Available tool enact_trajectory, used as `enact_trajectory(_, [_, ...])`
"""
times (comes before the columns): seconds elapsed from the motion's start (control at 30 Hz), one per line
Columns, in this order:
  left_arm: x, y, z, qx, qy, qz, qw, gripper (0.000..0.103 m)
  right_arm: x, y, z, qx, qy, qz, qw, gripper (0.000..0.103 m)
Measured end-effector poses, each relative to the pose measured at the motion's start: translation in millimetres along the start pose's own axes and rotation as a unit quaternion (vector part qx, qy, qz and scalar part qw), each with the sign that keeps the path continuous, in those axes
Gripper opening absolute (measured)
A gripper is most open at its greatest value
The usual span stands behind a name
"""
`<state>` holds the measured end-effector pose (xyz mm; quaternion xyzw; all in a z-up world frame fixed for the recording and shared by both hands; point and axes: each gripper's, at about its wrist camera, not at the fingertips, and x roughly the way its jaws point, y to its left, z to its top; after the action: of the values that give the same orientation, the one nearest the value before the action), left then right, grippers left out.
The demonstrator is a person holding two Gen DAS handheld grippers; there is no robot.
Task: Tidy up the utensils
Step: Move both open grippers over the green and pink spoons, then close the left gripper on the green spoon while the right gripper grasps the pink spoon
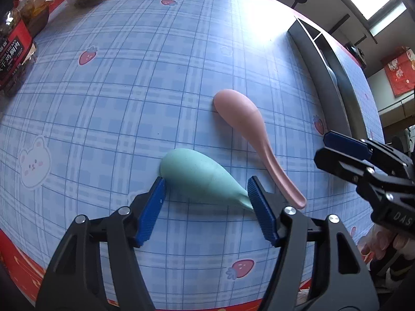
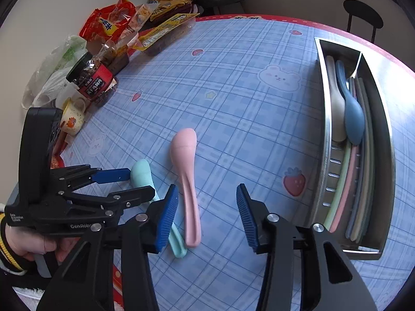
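Near table's front edge we see left gripper [image 1: 206,202] part open, pads astride green spoon [image 1: 199,178], whether touching we cannot tell. Right gripper [image 2: 207,215] part open above pink spoon [image 2: 188,181] handle, gripping nothing. Both spoons lie side by side on checked cloth [image 2: 233,103]. Far right edge: metal tray [image 2: 384,155] with more utensils. Far left corner: jar [image 2: 90,80], snack bags [image 2: 145,20].

Black left gripper [image 1: 207,197] and right gripper [image 2: 207,204], ribbed blue pads, silver screws; yellow-striped black cuff [image 2: 7,248].
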<state>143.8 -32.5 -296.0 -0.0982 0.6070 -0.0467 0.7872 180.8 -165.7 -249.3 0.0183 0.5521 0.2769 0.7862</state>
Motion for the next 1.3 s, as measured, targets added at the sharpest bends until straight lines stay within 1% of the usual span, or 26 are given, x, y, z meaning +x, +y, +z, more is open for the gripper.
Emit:
enact_trajectory(0.03, [-0.2,1.4,0.5,0.003,-0.002,0.004,1.0000,0.058,3.2,2.1,2.8,-0.003,0.002,0.000,1.000,0.043])
enact_trajectory(0.1, [-0.2,3.9,1.4,0.005,-0.004,0.001,1.0000,0.056,9.2,4.8,6.9,-0.008,0.009,0.002,1.000,0.040])
enact_trajectory(0.33, [0.0,7.4,2.8,0.007,-0.012,-0.012,0.9998,0.054,31.6,15.0,10.6,-0.023,0.037,0.005,0.999,0.029])
enact_trajectory(0.4, [-4.8,16.2,-1.1,0.007,-0.014,-0.018,0.9997,0.052,37.5,16.6,11.6,-0.025,0.044,0.005,0.999,0.028])
enact_trajectory(0.5, [-5.9,19.2,0.5,0.008,-0.017,-0.026,0.9995,0.051,46.2,18.6,16.3,-0.017,0.047,0.009,0.999,0.027])
enact_trajectory(0.67, [-12.9,29.9,-2.2,0.012,-0.023,-0.020,0.9995,0.047,56.6,23.9,22.4,-0.015,0.053,0.009,0.998,0.027])
enact_trajectory(0.77, [-15.6,35.5,-5.4,0.010,-0.023,-0.020,0.9995,0.046,58.8,26.5,24.6,-0.017,0.048,0.006,0.999,0.026])
enact_trajectory(0.8, [-16.4,37.1,-6.6,0.010,-0.023,-0.020,0.9995,0.046,59.1,26.1,24.6,-0.015,0.048,0.006,0.999,0.022])
enact_trajectory(1.0, [-17.9,38.0,-9.6,0.008,-0.025,-0.023,0.9994,0.046,54.0,24.1,16.2,-0.011,0.037,0.005,0.999,0.016])
enact_trajectory(1.13, [-18.4,36.8,-10.1,0.009,-0.026,-0.019,0.9994,0.046,45.3,15.5,6.7,0.020,0.017,0.018,1.000,0.011])
enact_trajectory(1.3, [-17.3,33.2,-7.7,0.008,-0.025,-0.019,0.9995,0.046,38.3,7.6,-5.7,0.051,0.001,0.026,0.998,0.010])
